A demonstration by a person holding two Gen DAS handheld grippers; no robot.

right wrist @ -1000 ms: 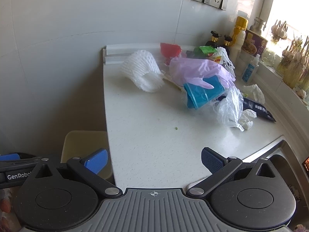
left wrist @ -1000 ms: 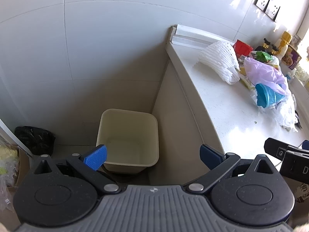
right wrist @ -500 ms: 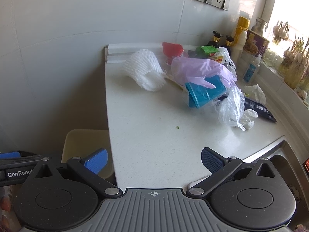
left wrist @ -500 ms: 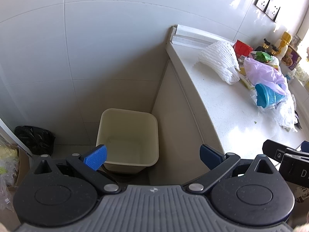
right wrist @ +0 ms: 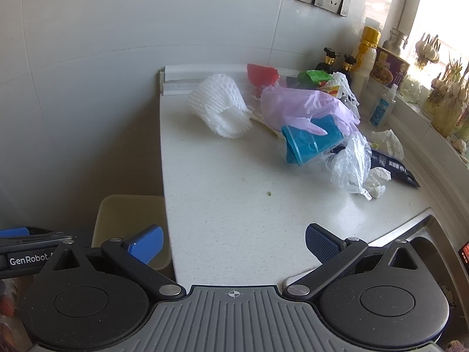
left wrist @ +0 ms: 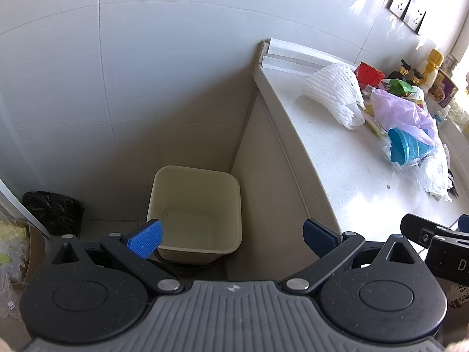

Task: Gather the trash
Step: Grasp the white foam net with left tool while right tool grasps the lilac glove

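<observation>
Right now the left tongs point(left wrist: 231, 234) hang wide apart with nothing between the blue pads, poised above a cream waste bin point(left wrist: 195, 205) that stands on the floor in the corner between the tiled wall and the side of the table point(left wrist: 331, 158). The bin looks bare inside. At about nine o'clock from it, a black bag point(left wrist: 54, 211) sits slumped on the floor.

The right tongs point(right wrist: 233, 243) are spread just as wide and grip nothing, held over the near edge of the table point(right wrist: 222, 182). The trash lies well ahead of them, toward one o'clock: a white foam fruit net point(right wrist: 218, 107), and at its three o'clock a lilac plastic bag point(right wrist: 304, 107) draped over a blue cup point(right wrist: 307, 143) lying on its side. Clear plastic wrap point(right wrist: 350, 164) touches the cup, with crumpled tissue point(right wrist: 376, 183) and a dark blue wrapper point(right wrist: 392, 167) just beside it. A red wrapper point(right wrist: 261, 74) and a green packet point(right wrist: 315, 76) lie behind the heap, near bottles point(right wrist: 363, 52) against the wall.
</observation>
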